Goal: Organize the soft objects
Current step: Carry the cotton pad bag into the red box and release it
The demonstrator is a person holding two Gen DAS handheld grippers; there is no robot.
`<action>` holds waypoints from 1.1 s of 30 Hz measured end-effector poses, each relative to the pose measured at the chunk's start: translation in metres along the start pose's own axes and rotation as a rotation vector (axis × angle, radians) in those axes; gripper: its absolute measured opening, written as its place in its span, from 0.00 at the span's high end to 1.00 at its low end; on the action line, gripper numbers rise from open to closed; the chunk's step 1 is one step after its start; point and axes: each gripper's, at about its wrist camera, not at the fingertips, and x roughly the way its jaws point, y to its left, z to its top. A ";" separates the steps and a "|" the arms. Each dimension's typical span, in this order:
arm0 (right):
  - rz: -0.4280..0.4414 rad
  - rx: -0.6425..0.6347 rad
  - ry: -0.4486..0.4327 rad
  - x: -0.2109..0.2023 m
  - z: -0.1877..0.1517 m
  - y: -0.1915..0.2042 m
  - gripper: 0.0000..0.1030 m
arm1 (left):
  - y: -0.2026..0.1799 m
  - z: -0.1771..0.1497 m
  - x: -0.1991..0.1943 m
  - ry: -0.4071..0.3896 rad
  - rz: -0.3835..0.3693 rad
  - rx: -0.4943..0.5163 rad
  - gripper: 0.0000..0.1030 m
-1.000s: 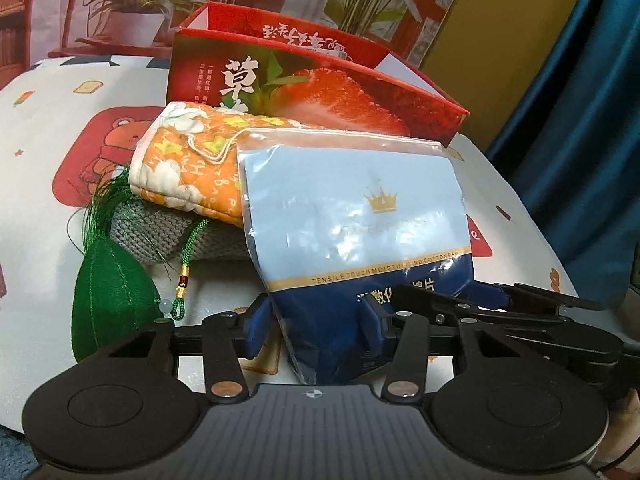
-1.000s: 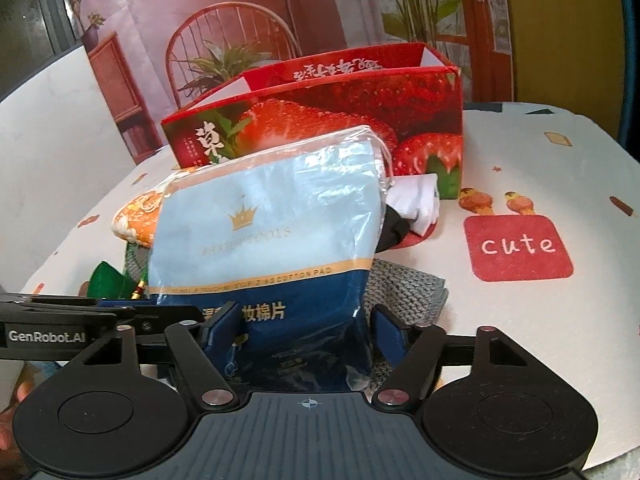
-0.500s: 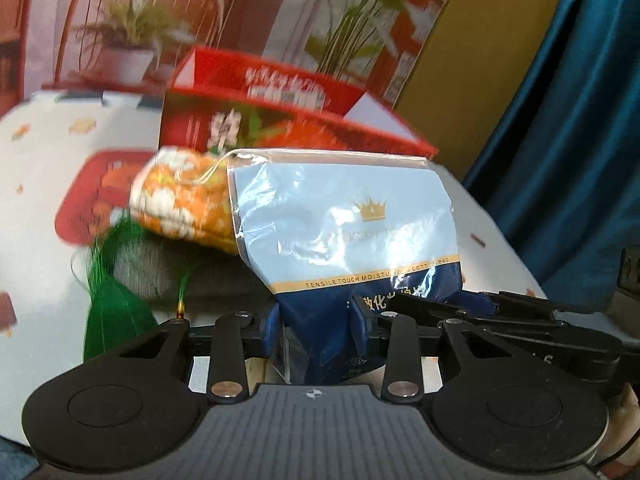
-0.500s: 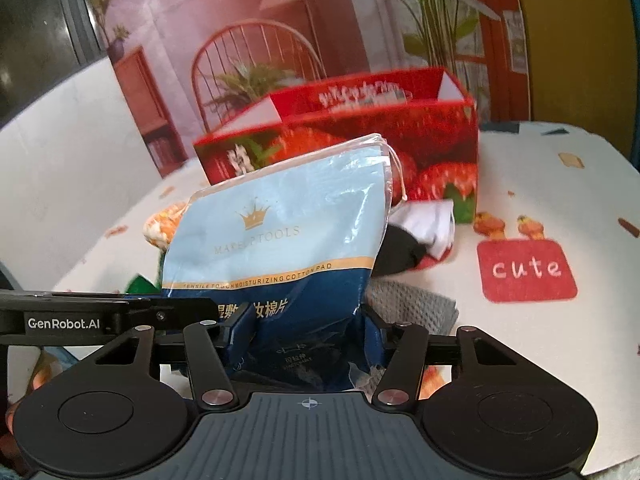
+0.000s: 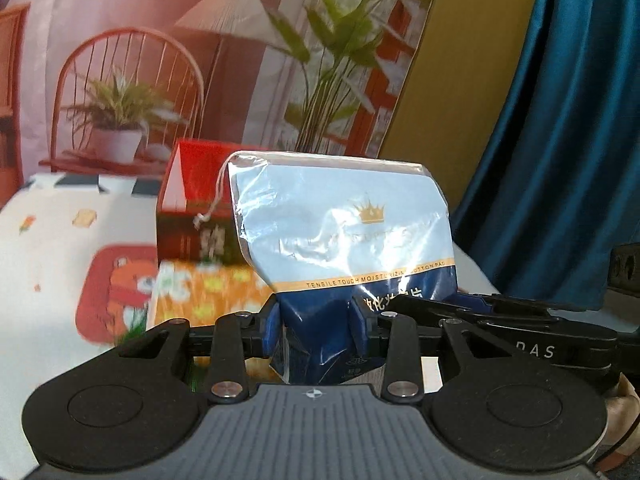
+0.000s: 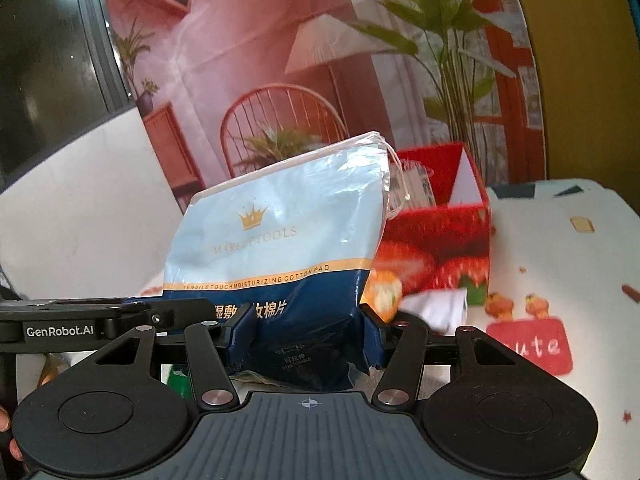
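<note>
A blue and white cotton pad bag [image 5: 344, 240] is held up in the air by both grippers. My left gripper [image 5: 316, 322] is shut on its dark blue bottom. My right gripper [image 6: 308, 330] is shut on the same bag [image 6: 280, 248] from the other side. Behind the bag stands an open red strawberry box [image 6: 440, 236], which also shows in the left wrist view [image 5: 188, 208]. An orange flowered pouch [image 5: 204, 296] lies on the table in front of the box.
The table has a white cloth with a red bear patch [image 5: 116, 292] and a red "cute" patch [image 6: 532, 346]. White cloth [image 6: 436, 308] lies by the box. A blue curtain [image 5: 560, 140] hangs at the right.
Both grippers have lifted the cotton pad bag up off the pile. The box and pouch now sit lower and farther in both views.
</note>
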 end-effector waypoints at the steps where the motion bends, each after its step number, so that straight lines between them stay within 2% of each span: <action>1: 0.005 0.000 -0.007 -0.001 0.007 0.000 0.51 | 0.000 0.006 0.002 -0.005 -0.001 0.007 0.63; 6: 0.014 -0.015 -0.028 0.006 0.044 -0.004 0.51 | 0.002 0.043 0.013 -0.038 -0.011 0.035 0.63; 10: 0.018 -0.044 -0.035 0.023 0.082 -0.012 0.51 | 0.010 0.082 0.040 -0.043 -0.008 0.024 0.63; 15: 0.000 -0.121 -0.030 0.063 0.122 -0.020 0.51 | 0.023 0.122 0.079 -0.036 0.001 0.005 0.63; 19: 0.013 -0.071 -0.004 0.103 0.143 -0.038 0.51 | 0.041 0.136 0.117 0.008 0.029 -0.056 0.63; 26: -0.016 0.008 0.098 0.169 0.142 -0.072 0.51 | 0.074 0.132 0.177 0.115 0.048 -0.198 0.63; 33: -0.065 0.099 0.232 0.210 0.120 -0.103 0.54 | 0.077 0.119 0.221 0.265 0.060 -0.203 0.63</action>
